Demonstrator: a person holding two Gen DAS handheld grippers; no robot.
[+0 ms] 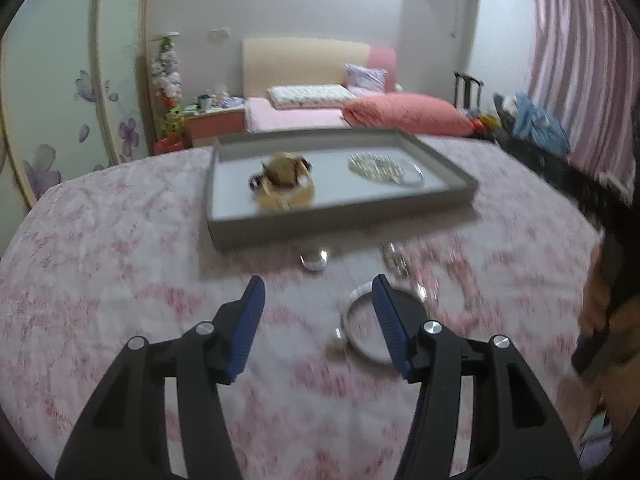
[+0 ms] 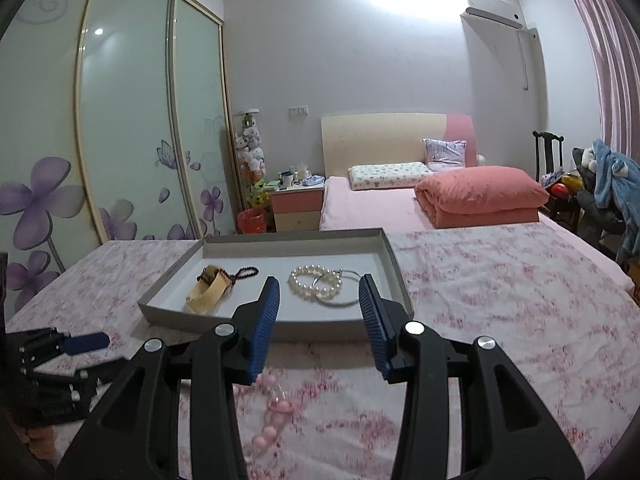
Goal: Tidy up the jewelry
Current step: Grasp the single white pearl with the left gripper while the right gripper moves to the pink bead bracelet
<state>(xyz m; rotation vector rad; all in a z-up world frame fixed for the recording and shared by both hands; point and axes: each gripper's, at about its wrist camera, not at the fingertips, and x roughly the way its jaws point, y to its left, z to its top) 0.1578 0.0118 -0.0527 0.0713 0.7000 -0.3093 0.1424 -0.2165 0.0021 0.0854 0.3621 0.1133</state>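
Hovering over floral bed cover [image 2: 500,300] | left hand-held gripper [image 1: 318,286] spread, empty | right hand-held gripper [image 2: 319,286] spread, empty | grey tray [image 2: 394,268]: pearl bracelet [image 2: 314,285] | no legible writing

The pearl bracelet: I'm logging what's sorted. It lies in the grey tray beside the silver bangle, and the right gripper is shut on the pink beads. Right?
Not quite. The right gripper is open and holds nothing; the pink beads lie on the cloth beneath it. The right wrist view shows this. The pearl bracelet does lie in the grey tray beside the silver bangle.

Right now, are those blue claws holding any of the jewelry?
No. The left gripper and right gripper are both open and hold nothing.
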